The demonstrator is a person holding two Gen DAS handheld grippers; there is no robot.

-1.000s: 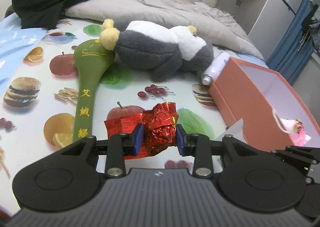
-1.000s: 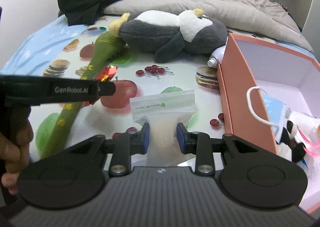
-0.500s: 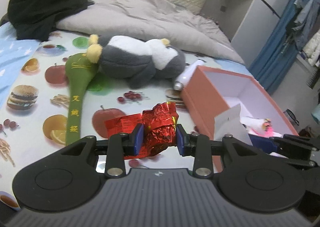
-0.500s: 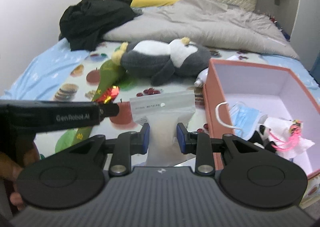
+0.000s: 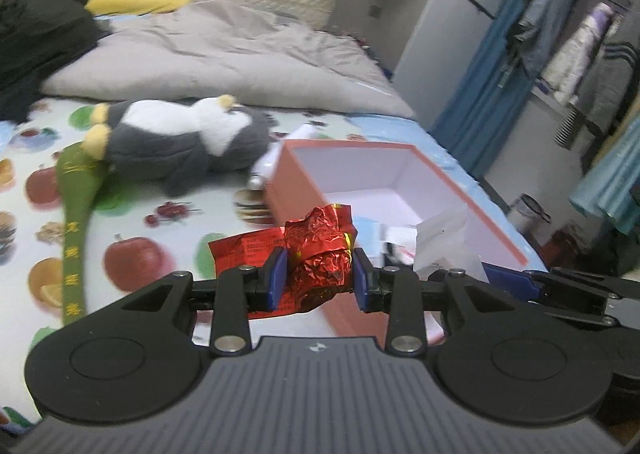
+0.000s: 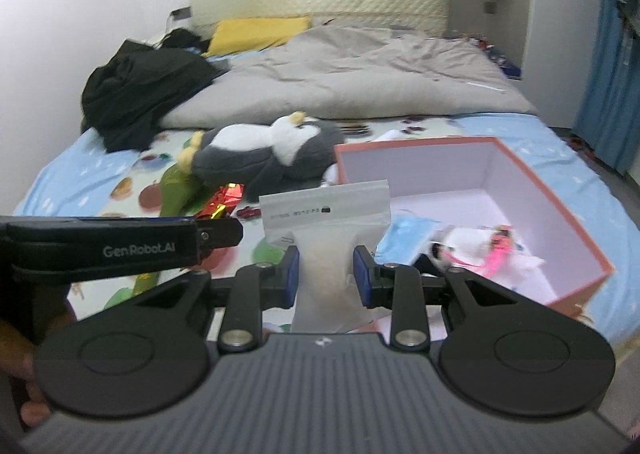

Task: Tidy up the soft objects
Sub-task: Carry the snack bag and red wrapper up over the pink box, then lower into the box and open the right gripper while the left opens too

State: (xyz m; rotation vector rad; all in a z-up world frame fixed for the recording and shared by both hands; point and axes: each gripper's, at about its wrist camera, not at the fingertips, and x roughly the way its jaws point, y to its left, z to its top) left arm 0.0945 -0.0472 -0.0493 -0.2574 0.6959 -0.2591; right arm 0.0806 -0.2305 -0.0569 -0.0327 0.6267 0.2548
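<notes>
Since the earlier frames, both your grippers have risen from the bed toward the box, each holding its packet.

Left wrist view: your left gripper (image 5: pixel 319 277) clamps the crumpled red foil packet (image 5: pixel 320 254), held over the near corner of the orange cardboard box with a white inside (image 5: pixel 298 174); the grey-and-white plush penguin (image 5: pixel 176 142) lies on the fruit-print bedsheet (image 5: pixel 168 230) beyond.
Right wrist view: your right gripper (image 6: pixel 326 274) pinches the translucent white zip-top pouch (image 6: pixel 326 230) upright, just left of the box, where a blue face mask (image 6: pixel 408 232) lies.
</notes>
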